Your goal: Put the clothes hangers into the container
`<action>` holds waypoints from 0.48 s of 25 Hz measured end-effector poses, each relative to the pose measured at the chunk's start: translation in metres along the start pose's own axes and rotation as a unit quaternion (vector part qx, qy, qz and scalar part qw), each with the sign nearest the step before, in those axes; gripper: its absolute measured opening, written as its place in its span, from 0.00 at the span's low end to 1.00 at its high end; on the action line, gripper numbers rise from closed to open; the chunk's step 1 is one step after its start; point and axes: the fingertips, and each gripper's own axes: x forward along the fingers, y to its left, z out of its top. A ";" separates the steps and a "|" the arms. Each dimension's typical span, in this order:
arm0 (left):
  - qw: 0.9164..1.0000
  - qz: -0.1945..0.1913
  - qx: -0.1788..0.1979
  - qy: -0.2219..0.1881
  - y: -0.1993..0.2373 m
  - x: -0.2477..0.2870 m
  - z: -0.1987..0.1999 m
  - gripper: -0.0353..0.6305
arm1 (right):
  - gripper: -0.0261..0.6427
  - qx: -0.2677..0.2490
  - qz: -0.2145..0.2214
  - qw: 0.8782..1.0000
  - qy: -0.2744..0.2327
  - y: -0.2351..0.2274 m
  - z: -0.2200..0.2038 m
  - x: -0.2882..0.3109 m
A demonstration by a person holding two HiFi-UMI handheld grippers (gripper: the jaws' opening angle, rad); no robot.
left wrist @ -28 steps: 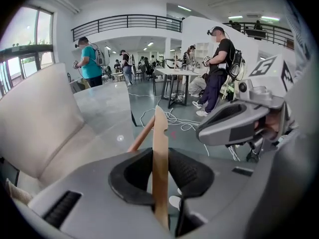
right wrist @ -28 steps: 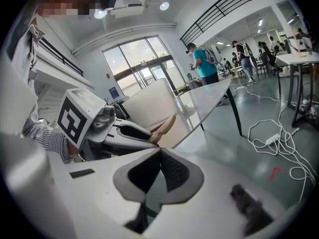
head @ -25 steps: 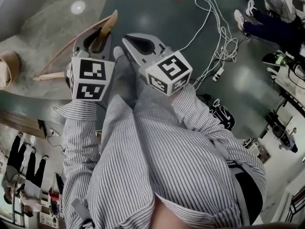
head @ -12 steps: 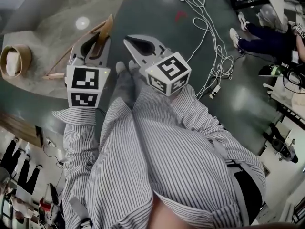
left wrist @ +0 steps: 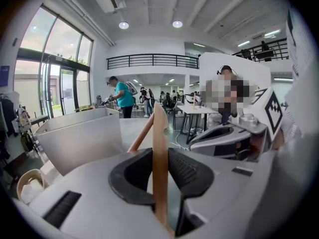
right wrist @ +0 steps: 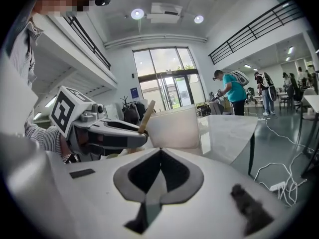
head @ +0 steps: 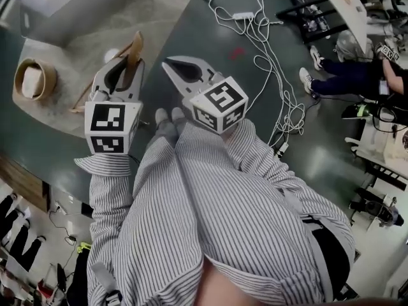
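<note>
Grey speckled table point(head: 150, 14) fills the upper left of the head view, with a white container point(head: 70, 2) standing on its far side and a small round basket point(head: 33, 78) near its edge. The left gripper point(head: 122, 65) has its jaws partly closed on a wooden clothes hanger point(head: 135, 51), the flat wood pinched between the dark pads. The hanger juts up past the jaw tips over the table, outside the container. The right gripper point(head: 171, 65), just beside the left, holds nothing, and its jaw tips meet. White cables point(head: 268, 37) lie tangled on the dark floor.
</note>
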 end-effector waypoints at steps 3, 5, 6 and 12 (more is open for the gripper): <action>1.000 0.012 -0.013 -0.023 0.006 -0.022 0.008 0.20 | 0.06 -0.013 0.008 1.000 -0.010 0.013 0.016 -0.003; 0.999 0.021 -0.020 -0.039 0.013 -0.035 0.014 0.20 | 0.06 -0.025 0.017 0.999 -0.014 0.020 0.026 -0.001; 0.998 0.024 -0.024 -0.047 0.015 -0.039 0.018 0.20 | 0.06 -0.032 0.020 0.999 -0.014 0.021 0.031 0.000; 0.994 0.032 -0.045 -0.096 0.023 -0.056 0.037 0.20 | 0.06 -0.056 0.027 0.998 -0.025 0.024 0.052 0.002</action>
